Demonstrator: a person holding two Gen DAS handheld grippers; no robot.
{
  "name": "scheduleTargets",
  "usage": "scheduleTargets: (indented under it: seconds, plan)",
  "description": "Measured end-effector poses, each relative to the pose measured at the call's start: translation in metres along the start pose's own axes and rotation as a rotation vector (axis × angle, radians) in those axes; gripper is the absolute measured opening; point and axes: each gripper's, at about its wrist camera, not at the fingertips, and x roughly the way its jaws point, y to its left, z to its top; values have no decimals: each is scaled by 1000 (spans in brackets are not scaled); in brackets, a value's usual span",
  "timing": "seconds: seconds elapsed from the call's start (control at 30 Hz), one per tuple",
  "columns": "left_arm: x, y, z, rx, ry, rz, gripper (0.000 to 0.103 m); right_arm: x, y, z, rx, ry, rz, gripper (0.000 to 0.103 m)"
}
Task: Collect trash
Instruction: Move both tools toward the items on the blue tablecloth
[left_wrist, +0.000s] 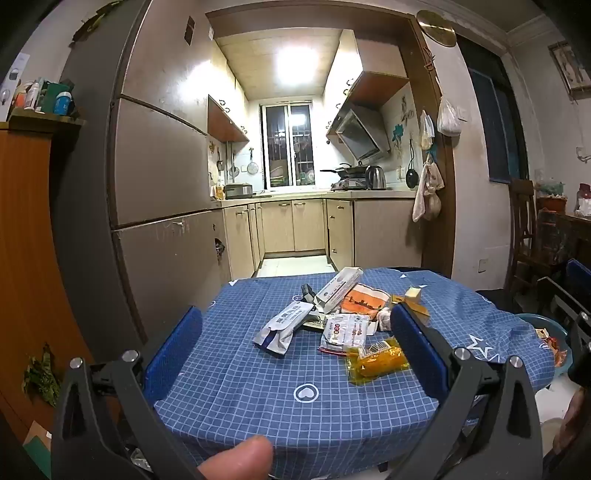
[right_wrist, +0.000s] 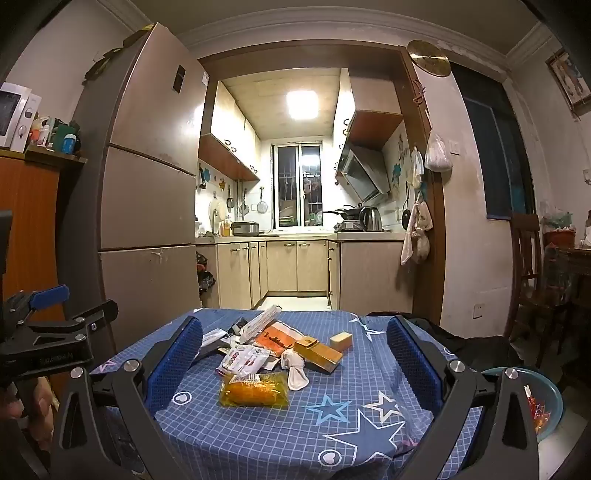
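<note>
A pile of trash lies mid-table on the blue checked cloth (left_wrist: 240, 387): a yellow food packet (left_wrist: 376, 360) (right_wrist: 255, 389) nearest me, a white sachet (left_wrist: 343, 332) (right_wrist: 243, 360), a silver wrapper (left_wrist: 280, 326), a long white box (left_wrist: 338, 288), an orange wrapper (left_wrist: 364, 301), a crumpled tissue (right_wrist: 295, 367), a gold box (right_wrist: 319, 352) and a small yellow block (right_wrist: 341, 341). My left gripper (left_wrist: 295, 350) is open and empty, short of the pile. My right gripper (right_wrist: 291, 365) is open and empty, its fingers either side of the pile in view. The left gripper body shows in the right wrist view (right_wrist: 51, 332).
A teal bin (right_wrist: 546, 402) (left_wrist: 554, 339) holding some wrappers stands beside the table's right edge. A fridge (left_wrist: 159, 166) stands on the left, a dark wooden chair (right_wrist: 532, 280) on the right, the kitchen doorway behind the table.
</note>
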Motion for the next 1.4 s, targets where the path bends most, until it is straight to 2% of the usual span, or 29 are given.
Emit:
scheduleTargets:
  seconds: [0.8, 0.97, 1.1, 1.27, 1.4]
  plan:
    - [4, 3, -2, -8, 4, 1, 98, 13, -3, -8, 0, 34, -16, 99]
    - [8, 6, -2, 1, 14, -25, 98, 13, -3, -7, 0, 40, -11, 99]
    - [26, 17, 1, -3, 51, -60, 98, 20, -9, -8, -7, 72, 19, 99]
    - [60, 30, 2, 21, 154, -59, 98, 50, -19, -24, -4, 190, 90, 99]
    - [79, 34, -3, 37, 197, -59, 98, 75, -11, -41, -55, 263, 138, 99]
